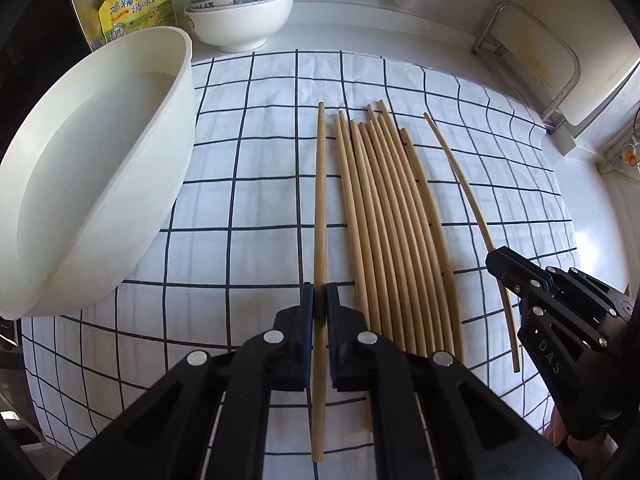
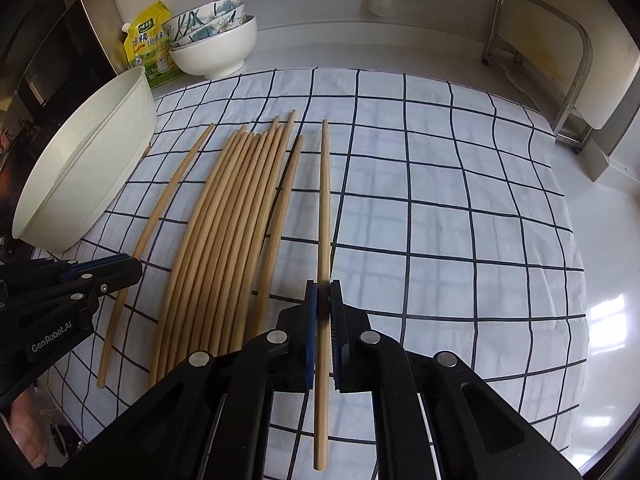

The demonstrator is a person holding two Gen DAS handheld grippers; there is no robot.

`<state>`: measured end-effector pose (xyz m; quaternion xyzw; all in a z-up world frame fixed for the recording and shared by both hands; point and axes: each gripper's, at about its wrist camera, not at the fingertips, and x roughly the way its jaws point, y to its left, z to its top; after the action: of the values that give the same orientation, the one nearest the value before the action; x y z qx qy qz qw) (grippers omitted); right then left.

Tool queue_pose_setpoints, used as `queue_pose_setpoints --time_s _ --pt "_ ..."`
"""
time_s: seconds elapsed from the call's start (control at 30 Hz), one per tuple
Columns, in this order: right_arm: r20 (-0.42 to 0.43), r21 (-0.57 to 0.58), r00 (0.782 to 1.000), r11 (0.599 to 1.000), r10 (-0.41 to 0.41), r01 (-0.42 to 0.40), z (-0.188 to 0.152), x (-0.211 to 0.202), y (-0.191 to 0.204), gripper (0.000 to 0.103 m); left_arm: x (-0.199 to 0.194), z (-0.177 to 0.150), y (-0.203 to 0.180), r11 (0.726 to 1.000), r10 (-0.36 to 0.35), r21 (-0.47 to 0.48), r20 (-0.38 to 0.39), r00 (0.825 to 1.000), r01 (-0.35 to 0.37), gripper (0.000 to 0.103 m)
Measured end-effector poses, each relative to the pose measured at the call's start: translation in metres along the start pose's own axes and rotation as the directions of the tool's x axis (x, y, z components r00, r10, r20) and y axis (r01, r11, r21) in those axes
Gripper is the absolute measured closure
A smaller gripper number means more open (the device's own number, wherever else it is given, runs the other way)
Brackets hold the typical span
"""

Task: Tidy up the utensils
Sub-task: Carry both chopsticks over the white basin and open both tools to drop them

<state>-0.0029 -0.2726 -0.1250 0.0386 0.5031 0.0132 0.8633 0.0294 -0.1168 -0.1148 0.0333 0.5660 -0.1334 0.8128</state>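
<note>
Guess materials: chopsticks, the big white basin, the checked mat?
Chopsticks: tan with faint lengthwise streaks and a matte look, probably bamboo or wood, unlacquered. One is clamped in the left gripper, another in the right gripper. White basin: smooth, uniform wall with a soft sheen, likely plastic, though glazed ceramic can't be ruled out. Checked mat: creases and wrinkles, so woven cloth.

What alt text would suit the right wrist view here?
The right gripper is shut on a single wooden chopstick over a checked cloth. To its left lie a row of chopsticks, the left gripper holding another chopstick, and a large white bowl.
</note>
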Motion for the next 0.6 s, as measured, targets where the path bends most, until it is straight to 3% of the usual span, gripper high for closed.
queue_pose_setpoints --time_s 0.27,0.6 --pt "0.095 0.021 0.995 0.999 0.033 -0.035 0.029 -0.043 0.030 0.097 -0.055 0.021 0.024 0.998 -0.056 0.011 0.105 0.993 0.055 0.096" --pt "0.138 -0.092 0.970 0.978 0.201 -0.189 0.121 -0.057 0.163 0.097 -0.105 0.050 0.148 0.993 0.066 -0.106 0.203 0.977 -0.045 0.096"
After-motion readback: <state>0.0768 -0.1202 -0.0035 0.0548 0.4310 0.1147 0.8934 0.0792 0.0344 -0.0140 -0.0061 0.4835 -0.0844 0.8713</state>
